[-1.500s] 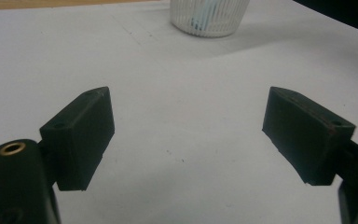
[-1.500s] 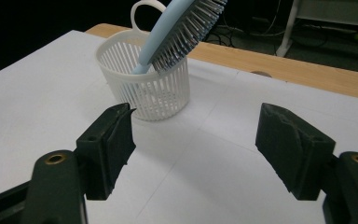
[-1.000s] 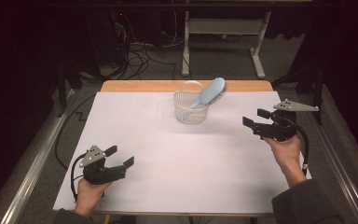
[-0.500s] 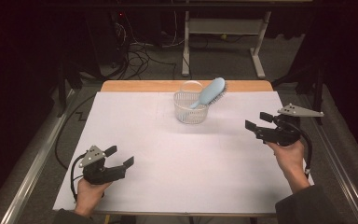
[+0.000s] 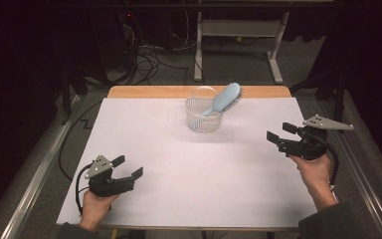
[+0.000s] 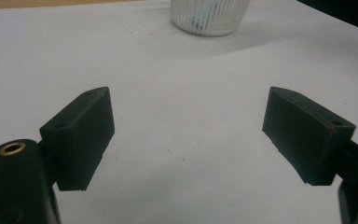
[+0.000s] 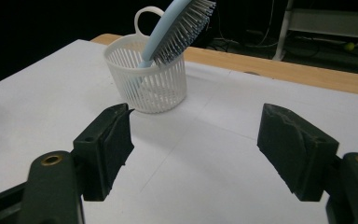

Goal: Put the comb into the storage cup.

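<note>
Two grippers, both jaws wide and empty: left gripper (image 5: 127, 168) low on white table cover (image 5: 149, 129), unmoved since earlier frame; right gripper (image 5: 281, 133) near right edge, drawn back slightly toward person. Between, far centre: white ribbed plastic basket (image 5: 203, 114), loop handle, base cut off in left gripper view; pale blue hairbrush (image 5: 224, 98) leaning inside, handle end hidden.

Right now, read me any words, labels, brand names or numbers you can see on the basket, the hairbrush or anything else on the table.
None to read: the white basket, the light blue hairbrush standing in it, the white table cover and both tools carry no legible text, label or number.
</note>
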Motion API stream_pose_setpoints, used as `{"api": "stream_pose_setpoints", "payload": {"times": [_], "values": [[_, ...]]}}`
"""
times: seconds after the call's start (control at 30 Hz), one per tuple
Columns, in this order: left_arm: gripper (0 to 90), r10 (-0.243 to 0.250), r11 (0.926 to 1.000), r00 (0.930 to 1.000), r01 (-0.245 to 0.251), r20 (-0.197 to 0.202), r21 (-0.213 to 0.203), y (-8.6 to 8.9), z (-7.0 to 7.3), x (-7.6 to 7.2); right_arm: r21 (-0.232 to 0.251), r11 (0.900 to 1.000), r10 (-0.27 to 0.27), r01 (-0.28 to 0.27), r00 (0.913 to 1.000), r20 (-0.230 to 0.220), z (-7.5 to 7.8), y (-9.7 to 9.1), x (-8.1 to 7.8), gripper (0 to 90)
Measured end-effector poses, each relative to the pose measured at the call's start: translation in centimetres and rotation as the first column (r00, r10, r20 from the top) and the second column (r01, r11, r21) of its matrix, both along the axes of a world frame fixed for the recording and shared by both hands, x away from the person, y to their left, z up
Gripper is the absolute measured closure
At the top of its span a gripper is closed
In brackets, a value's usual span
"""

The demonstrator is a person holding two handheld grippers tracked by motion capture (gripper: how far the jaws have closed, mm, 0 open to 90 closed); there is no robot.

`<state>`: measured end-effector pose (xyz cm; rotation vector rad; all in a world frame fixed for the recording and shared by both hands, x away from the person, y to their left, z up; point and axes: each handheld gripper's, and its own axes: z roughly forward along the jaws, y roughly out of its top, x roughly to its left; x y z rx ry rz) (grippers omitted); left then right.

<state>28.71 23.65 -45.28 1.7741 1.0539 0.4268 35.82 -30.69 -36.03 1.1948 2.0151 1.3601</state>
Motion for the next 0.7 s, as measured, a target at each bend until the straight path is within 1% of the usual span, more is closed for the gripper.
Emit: {"api": "stream_pose_setpoints", "payload": {"times": [0.43,0.7], "values": [[15.9,0.003,1.0000,1.0000,-0.003,0.000,0.006,0.0,0.0,0.0,0.006,1.0000,-0.008,0.007,0.9999,0.011,-0.1,-0.8,-1.1,26.6],[15.9,0.005,1.0000,1.0000,-0.005,0.002,0.008,0.1,0.0,0.0,-0.003,0.9999,-0.015,0.015,0.9997,0.020,-0.3,-1.4,-1.9,26.1]]}}
